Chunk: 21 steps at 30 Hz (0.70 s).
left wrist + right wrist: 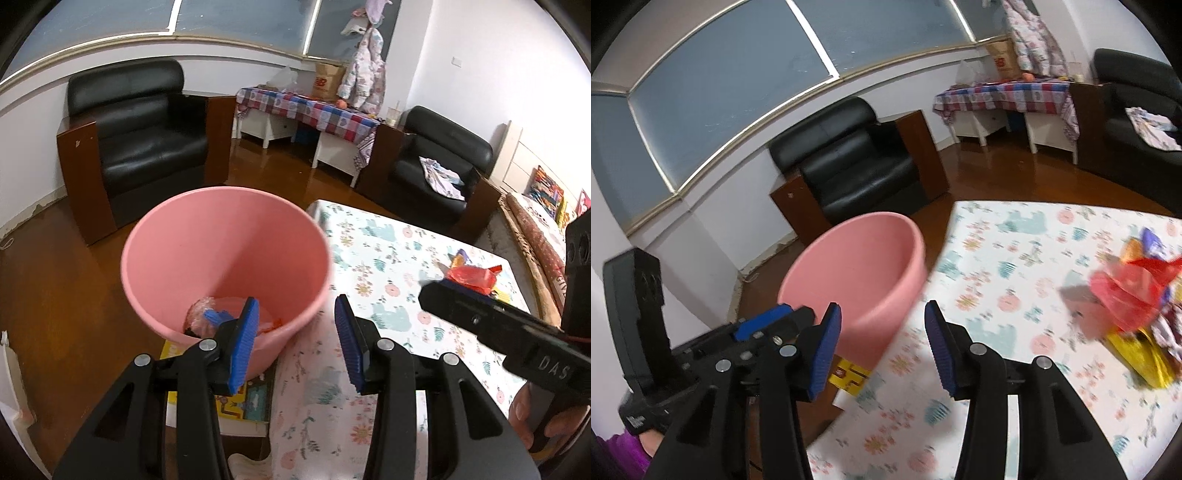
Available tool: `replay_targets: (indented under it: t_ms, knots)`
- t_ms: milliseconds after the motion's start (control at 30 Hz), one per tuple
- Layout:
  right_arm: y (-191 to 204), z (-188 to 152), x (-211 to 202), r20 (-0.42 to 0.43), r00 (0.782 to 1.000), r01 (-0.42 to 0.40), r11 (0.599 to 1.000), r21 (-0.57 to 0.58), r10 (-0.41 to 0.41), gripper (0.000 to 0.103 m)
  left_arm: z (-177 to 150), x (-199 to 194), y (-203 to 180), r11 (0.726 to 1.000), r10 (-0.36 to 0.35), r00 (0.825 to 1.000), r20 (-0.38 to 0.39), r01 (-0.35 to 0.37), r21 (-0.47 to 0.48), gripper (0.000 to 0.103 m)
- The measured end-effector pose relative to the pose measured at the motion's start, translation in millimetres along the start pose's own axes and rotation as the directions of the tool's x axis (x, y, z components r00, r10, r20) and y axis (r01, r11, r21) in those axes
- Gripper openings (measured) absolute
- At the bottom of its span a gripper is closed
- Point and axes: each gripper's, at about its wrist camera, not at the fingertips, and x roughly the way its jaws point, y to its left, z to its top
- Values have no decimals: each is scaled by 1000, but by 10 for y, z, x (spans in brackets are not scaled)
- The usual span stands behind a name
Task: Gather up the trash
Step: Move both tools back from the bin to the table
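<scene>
Evidently both the left tool (295,343) and right tool (882,350) gape wide, holding nothing. Crinkly wrappers (1126,299), heaped at right of frame on the bench (997,258) beside the pink bin (225,258), look featherlight, limp and slippery; I would pinch a bunched fold.

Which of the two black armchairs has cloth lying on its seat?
The right armchair, beside the checkered table: a pale patterned cloth lies on its seat. The left armchair, behind the pink bin, has a bare seat.
</scene>
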Motion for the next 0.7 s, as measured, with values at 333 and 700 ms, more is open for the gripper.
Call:
replay_targets:
  t_ms: [333, 700]
  knots:
    - [-607, -346, -416, -8, 995, 99, 989, 109, -99, 47, -61, 37, -303, 998, -60, 998, -8, 60, 37, 43]
    - [-1254, -658, -950, 1, 976, 210, 948, 238, -216, 47, -177, 151, -588, 991, -106, 993, -53, 109, 76, 43]
